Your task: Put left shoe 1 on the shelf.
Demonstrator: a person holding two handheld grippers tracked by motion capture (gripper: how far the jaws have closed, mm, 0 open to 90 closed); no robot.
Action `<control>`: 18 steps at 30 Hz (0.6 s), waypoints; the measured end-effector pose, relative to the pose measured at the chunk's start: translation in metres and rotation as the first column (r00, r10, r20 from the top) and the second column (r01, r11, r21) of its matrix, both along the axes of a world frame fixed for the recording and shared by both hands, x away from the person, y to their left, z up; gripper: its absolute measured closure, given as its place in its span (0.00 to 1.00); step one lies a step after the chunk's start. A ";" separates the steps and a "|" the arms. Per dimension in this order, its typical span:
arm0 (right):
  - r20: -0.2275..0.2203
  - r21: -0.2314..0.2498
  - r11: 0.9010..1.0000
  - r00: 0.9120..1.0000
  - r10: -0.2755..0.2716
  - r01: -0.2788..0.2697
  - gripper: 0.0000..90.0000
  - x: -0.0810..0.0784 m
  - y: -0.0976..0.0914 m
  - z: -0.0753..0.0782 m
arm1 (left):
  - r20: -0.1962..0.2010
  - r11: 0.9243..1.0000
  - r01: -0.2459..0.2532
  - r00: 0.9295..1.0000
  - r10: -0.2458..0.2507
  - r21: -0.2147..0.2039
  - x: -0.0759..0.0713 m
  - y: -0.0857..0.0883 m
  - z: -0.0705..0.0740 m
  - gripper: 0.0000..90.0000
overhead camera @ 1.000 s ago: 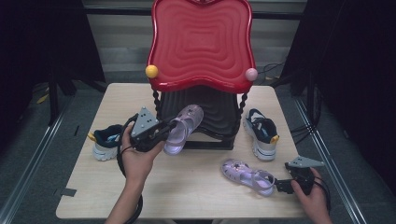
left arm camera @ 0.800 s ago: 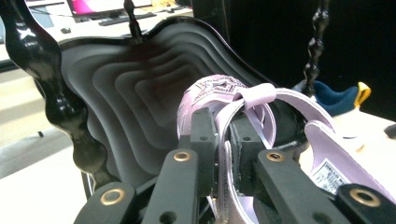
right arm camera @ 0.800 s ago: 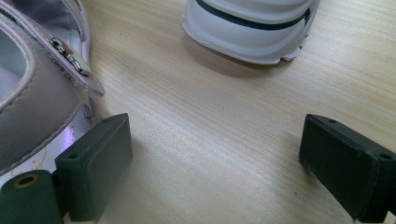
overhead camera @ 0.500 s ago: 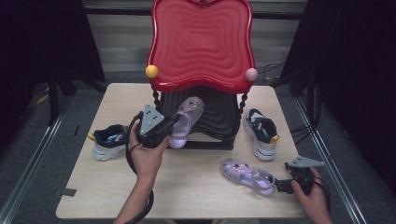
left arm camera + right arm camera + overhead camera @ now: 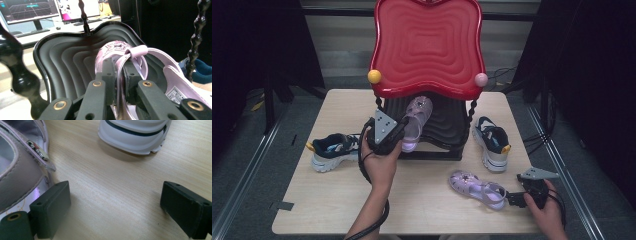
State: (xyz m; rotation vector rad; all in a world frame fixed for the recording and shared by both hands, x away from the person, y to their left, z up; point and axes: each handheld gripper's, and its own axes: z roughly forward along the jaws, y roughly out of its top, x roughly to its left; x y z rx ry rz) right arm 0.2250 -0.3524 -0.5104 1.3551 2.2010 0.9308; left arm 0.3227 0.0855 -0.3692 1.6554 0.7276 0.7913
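Your left gripper (image 5: pixel 117 82) clamps 1 lilac sandal's (image 5: pixel 416 122) heel strap over the black lower shelf (image 5: pixel 447 125); your right gripper (image 5: pixel 120 210) gapes empty. The other sandal (image 5: pixel 477 187) and 2 sneakers remain.

Left gripper (image 5: pixel 398 131) clamped on a purple sandal (image 5: pixel 414 125) over the black tray (image 5: pixel 447 127). Second sandal (image 5: pixel 477 188) flat on the table (image 5: pixel 337 200) beside the right gripper (image 5: pixel 514 198).

A lab-like recording space: computer monitors (image 5: pixel 27 11) on a desk, dark curtains (image 5: pixel 257 45), trailing cables (image 5: pixel 537 140).
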 end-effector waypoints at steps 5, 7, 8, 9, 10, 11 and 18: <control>-0.001 0.000 1.000 1.000 0.000 0.000 0.10 0.000 0.000 0.000 | 0.000 1.000 -0.026 1.000 0.026 -0.010 0.005 -0.009 -0.003 0.91; 0.000 0.000 1.000 1.000 0.000 0.000 0.10 0.000 0.000 0.000 | 0.006 0.999 -0.043 0.999 0.043 -0.013 0.007 -0.013 -0.004 0.91; 0.000 0.000 1.000 1.000 0.000 0.000 0.10 0.000 0.000 0.000 | 0.002 0.999 -0.045 0.999 0.045 -0.016 0.008 -0.014 -0.005 0.91; 0.000 0.000 1.000 1.000 0.000 0.000 0.10 0.000 0.000 0.000 | 0.010 0.998 -0.054 0.998 0.055 -0.020 0.009 -0.015 -0.006 0.91; 0.000 0.000 1.000 1.000 0.000 0.000 0.10 0.000 0.000 0.000 | 0.010 0.998 -0.060 0.998 0.060 -0.020 0.010 -0.015 -0.006 0.91; 0.000 0.000 1.000 1.000 0.000 0.000 0.10 0.000 0.000 0.000 | 0.013 0.998 -0.066 0.998 0.066 -0.020 0.011 -0.016 -0.007 0.91; 0.000 0.001 1.000 1.000 0.000 0.000 0.10 0.000 0.000 0.000 | 0.026 0.990 -0.125 0.992 0.127 -0.064 0.016 -0.020 -0.011 0.91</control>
